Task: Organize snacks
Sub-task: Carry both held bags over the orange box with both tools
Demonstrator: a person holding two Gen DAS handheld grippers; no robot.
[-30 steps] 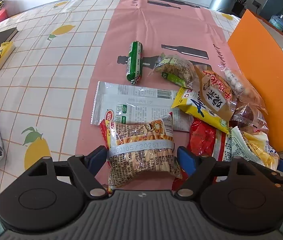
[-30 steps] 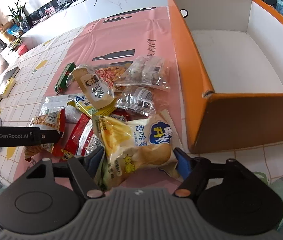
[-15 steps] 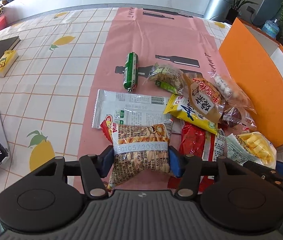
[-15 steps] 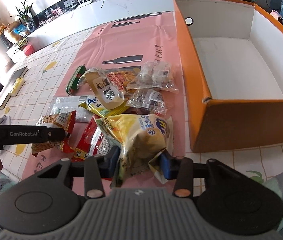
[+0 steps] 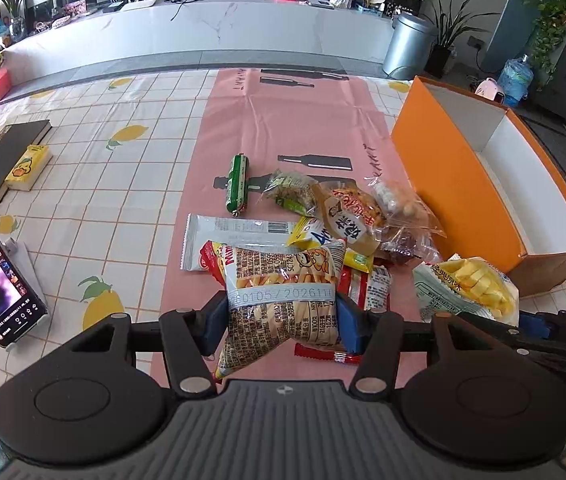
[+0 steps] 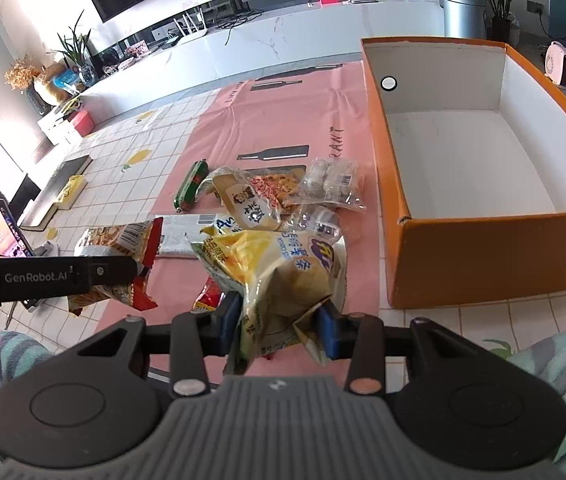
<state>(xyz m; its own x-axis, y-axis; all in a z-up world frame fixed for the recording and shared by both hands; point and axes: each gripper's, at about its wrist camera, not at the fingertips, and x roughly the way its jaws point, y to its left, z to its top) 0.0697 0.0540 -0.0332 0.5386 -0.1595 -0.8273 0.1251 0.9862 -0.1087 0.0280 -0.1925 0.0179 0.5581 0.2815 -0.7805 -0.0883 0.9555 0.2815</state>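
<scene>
From my left wrist, my left tool point(image 5: 281, 326) is clamped on the fries-print snack bag point(image 5: 283, 298), held clear of the pile of snacks point(image 5: 343, 224) on the pink mat over the bench point(image 5: 95, 168), so I judge I am in the carry step toward the orange box point(image 5: 459, 192) at right. From my right wrist, my right tool point(image 6: 279, 324) is pinching the crumpled yellow chip bag point(image 6: 279, 268) just above the pile, with the box's white floor point(image 6: 463, 168) bare. Next, I reckon, both bags must clear the near wall before I let go.

The left gripper point(image 5: 281, 326) pinches a pretzel-stick bag point(image 5: 283, 300) between its blue fingers point(image 5: 214, 320) above the pink mat point(image 5: 287, 128).
</scene>
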